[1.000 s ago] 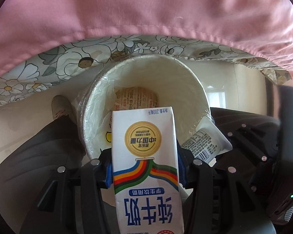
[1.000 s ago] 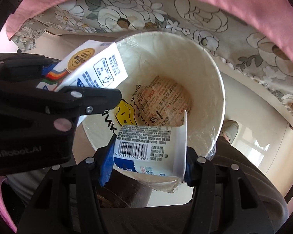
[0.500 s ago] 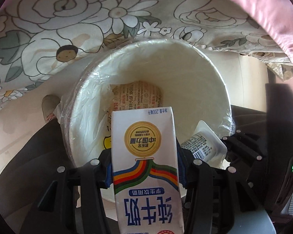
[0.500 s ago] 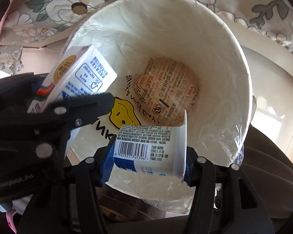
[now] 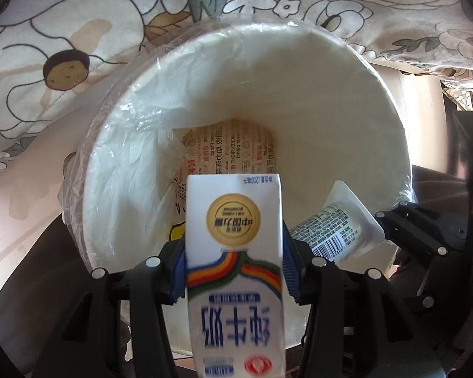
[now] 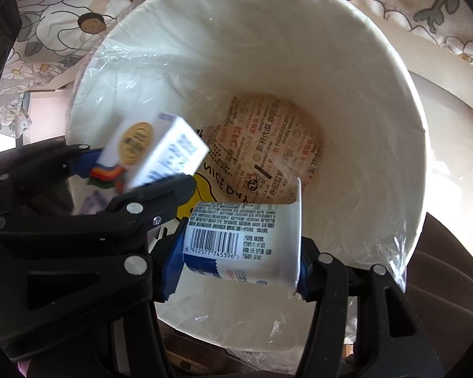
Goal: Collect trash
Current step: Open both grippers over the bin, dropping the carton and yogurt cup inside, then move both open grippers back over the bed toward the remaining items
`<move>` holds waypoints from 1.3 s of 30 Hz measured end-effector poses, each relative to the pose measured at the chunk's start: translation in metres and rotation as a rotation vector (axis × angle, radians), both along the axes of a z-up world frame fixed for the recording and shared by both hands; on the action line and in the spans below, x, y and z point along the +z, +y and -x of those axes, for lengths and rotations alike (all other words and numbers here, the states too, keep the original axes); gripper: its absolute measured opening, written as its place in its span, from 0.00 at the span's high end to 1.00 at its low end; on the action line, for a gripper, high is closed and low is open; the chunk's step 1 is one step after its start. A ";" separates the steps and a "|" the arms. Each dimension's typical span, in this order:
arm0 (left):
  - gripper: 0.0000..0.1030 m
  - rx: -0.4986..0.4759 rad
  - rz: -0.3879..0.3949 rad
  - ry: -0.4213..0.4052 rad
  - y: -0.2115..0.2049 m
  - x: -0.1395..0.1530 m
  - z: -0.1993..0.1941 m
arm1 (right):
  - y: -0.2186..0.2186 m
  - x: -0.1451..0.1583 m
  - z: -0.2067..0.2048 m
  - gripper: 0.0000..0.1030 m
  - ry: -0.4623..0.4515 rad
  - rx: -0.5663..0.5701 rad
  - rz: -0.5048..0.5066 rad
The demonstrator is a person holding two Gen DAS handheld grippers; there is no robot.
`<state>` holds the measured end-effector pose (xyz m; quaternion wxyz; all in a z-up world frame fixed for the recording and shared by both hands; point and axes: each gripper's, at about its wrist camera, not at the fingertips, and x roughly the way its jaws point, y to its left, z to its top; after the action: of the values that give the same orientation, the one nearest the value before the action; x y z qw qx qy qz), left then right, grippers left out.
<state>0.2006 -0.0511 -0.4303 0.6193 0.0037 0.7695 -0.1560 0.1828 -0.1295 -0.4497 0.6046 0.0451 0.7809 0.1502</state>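
A white trash bin (image 5: 299, 88) lined with a clear plastic bag fills both views; it also shows in the right wrist view (image 6: 347, 63). A printed paper wrapper (image 5: 236, 151) lies at its bottom (image 6: 274, 145). My left gripper (image 5: 235, 271) is shut on a white milk carton (image 5: 235, 252) held over the bin's near rim; the carton also shows, blurred, in the right wrist view (image 6: 154, 151). My right gripper (image 6: 239, 252) is shut on a white yogurt cup (image 6: 246, 239) with a barcode, held inside the bin's mouth; the cup shows in the left wrist view (image 5: 340, 230).
A floral bed sheet (image 5: 78, 31) hangs just behind the bin (image 6: 63, 15). Pale floor (image 6: 451, 132) lies to the right. The person's dark trouser legs (image 5: 31, 283) are under the grippers.
Both grippers have moved closer to the bin, which now fills the views. The milk carton and yogurt cup have moved over and into its mouth, still held.
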 end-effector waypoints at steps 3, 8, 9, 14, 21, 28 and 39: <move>0.48 -0.008 -0.006 -0.013 -0.001 -0.001 0.000 | 0.001 0.000 0.002 0.39 0.007 0.001 -0.013; 0.34 0.006 -0.015 -0.015 0.001 0.001 -0.002 | 0.012 0.004 0.002 0.30 -0.021 0.033 0.018; 0.34 0.007 -0.015 -0.013 0.002 0.000 -0.002 | 0.013 0.006 0.002 0.30 -0.020 0.034 0.017; 0.33 0.004 -0.022 -0.015 0.002 -0.001 -0.002 | 0.011 0.004 0.004 0.30 -0.010 0.032 0.004; 0.29 0.019 -0.027 -0.015 0.010 0.003 0.000 | 0.013 -0.002 0.006 0.30 -0.015 0.052 0.014; 0.29 0.009 -0.037 -0.086 0.017 0.025 0.002 | 0.017 0.030 0.011 0.30 -0.069 0.109 0.029; 0.29 -0.095 -0.035 -0.236 0.033 0.121 0.013 | 0.010 0.127 0.022 0.30 -0.254 0.268 0.100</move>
<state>0.1873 -0.0179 -0.3092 0.6973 0.0692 0.6928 -0.1702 0.1606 -0.1197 -0.3225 0.6744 -0.1087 0.7039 0.1948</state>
